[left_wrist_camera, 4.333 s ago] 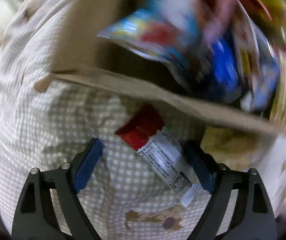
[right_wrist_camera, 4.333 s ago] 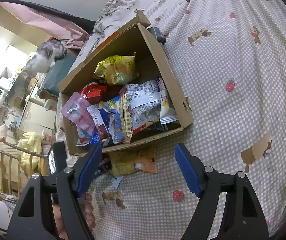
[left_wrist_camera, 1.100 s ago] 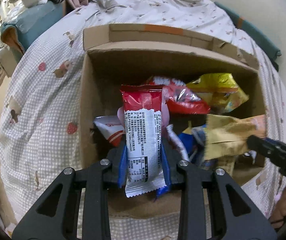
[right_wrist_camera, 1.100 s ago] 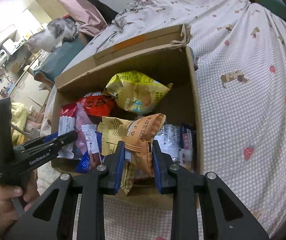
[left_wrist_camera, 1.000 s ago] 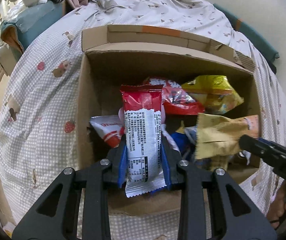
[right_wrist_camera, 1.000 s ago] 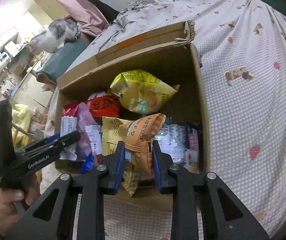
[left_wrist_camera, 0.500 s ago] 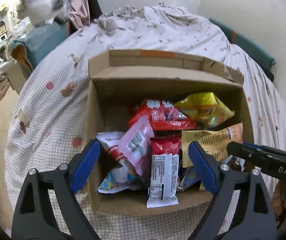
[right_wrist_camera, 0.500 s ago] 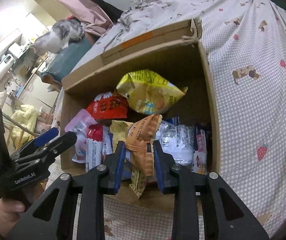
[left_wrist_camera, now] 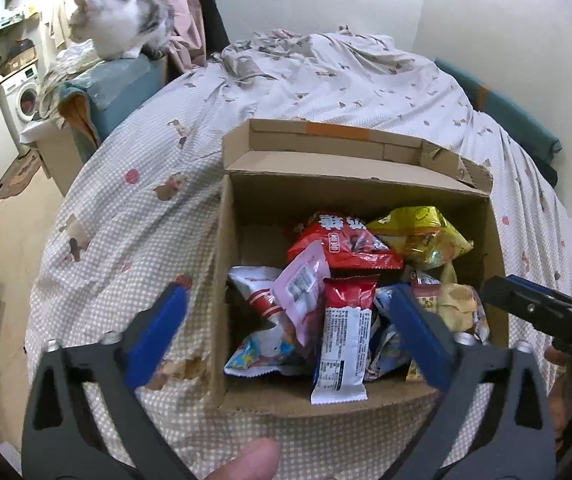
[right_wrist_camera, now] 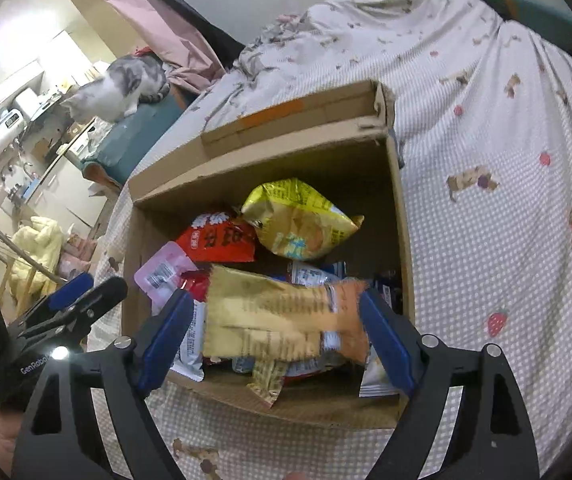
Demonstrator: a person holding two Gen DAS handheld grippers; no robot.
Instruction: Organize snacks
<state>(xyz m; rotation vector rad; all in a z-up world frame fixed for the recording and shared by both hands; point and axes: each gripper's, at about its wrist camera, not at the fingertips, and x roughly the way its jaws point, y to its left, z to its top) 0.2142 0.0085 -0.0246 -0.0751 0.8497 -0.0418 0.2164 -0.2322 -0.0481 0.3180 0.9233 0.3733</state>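
An open cardboard box [left_wrist_camera: 221, 280] full of snack packets sits on the checked bedspread. My left gripper [left_wrist_camera: 290, 332] is open and empty above the box's near left corner. The red and white snack bar [left_wrist_camera: 346, 340] lies in the box against the front wall. My right gripper [right_wrist_camera: 273, 336] is open above the box [right_wrist_camera: 400, 248]. The tan and orange snack packet [right_wrist_camera: 281, 312] is blurred between its open fingers, over the other packets. A yellow bag [right_wrist_camera: 298, 220] and a red bag [right_wrist_camera: 217, 240] lie at the back of the box.
A grey and white cat [left_wrist_camera: 121, 36] sits on a teal covered stand beyond the bed's left side. The bedspread [right_wrist_camera: 506, 200] stretches to the right of the box. A washing machine [left_wrist_camera: 21, 96] and shelves stand at the far left.
Both grippers carried packets from the bed to the box. The left opened half a second ago and dropped the red bar in. The right has just opened, and the tan packet is falling.
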